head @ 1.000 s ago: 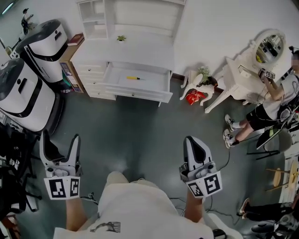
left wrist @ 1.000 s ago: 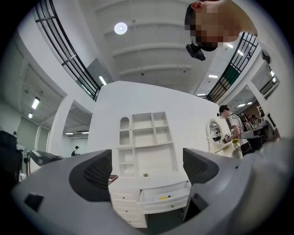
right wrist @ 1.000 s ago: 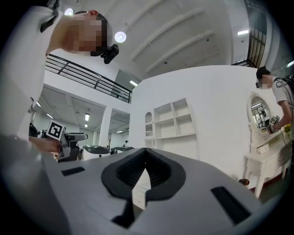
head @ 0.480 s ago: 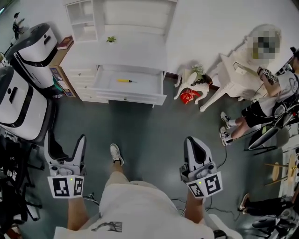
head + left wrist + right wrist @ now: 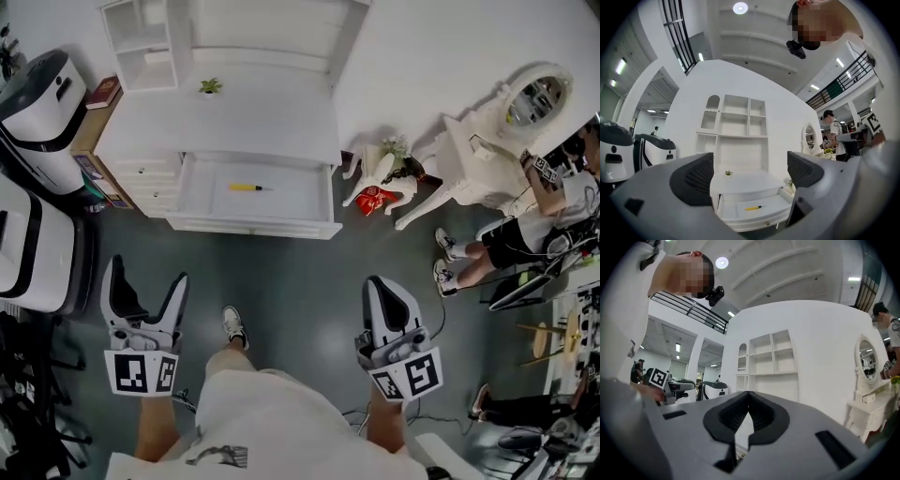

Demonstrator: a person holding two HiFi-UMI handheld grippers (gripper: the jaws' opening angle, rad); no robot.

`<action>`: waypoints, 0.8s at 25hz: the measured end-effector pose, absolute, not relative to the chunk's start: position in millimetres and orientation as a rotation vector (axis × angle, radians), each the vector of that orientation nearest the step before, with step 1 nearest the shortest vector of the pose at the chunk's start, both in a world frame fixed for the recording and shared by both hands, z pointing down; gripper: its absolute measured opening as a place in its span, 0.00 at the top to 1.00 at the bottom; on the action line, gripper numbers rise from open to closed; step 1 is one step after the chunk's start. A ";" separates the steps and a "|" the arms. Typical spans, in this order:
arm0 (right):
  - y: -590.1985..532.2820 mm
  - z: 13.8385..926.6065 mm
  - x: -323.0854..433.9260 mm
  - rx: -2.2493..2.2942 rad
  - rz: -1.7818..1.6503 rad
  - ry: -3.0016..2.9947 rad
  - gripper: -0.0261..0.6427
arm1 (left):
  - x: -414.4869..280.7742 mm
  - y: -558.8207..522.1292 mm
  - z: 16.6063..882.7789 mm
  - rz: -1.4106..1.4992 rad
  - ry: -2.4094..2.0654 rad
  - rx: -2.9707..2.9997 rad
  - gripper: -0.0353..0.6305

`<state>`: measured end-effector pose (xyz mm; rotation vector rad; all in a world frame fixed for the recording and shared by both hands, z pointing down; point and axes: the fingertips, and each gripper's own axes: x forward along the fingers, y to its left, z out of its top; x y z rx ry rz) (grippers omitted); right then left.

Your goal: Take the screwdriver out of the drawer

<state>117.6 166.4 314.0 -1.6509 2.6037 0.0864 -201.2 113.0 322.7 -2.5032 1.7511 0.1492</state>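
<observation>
Both grippers hang low, near the person's hips. The left gripper (image 5: 143,298) has its fingers apart, empty. The right gripper (image 5: 389,300) has its fingers together, well short of the screwdriver (image 5: 246,187) in the far drawer (image 5: 253,225).

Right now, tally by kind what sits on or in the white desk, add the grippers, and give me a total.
Screwdriver: 1, in the open drawer
Small plant: 1, on the desk top
Grippers: 2, left gripper jaws apart, right gripper jaws together
Total: 4

Left gripper (image 5: 143,302) jaws apart, right gripper (image 5: 391,298) jaws together.
</observation>
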 end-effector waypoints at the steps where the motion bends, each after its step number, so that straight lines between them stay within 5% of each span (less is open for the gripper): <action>1: 148.5 310.0 106.7 -1.653 0.104 2.614 0.95 | -203.5 93.2 323.1 0.146 1.734 -2.522 0.24; 20: -33.0 298.0 28.6 -1.809 0.106 2.627 0.95 | -247.1 -109.6 340.8 0.177 1.594 -2.724 0.24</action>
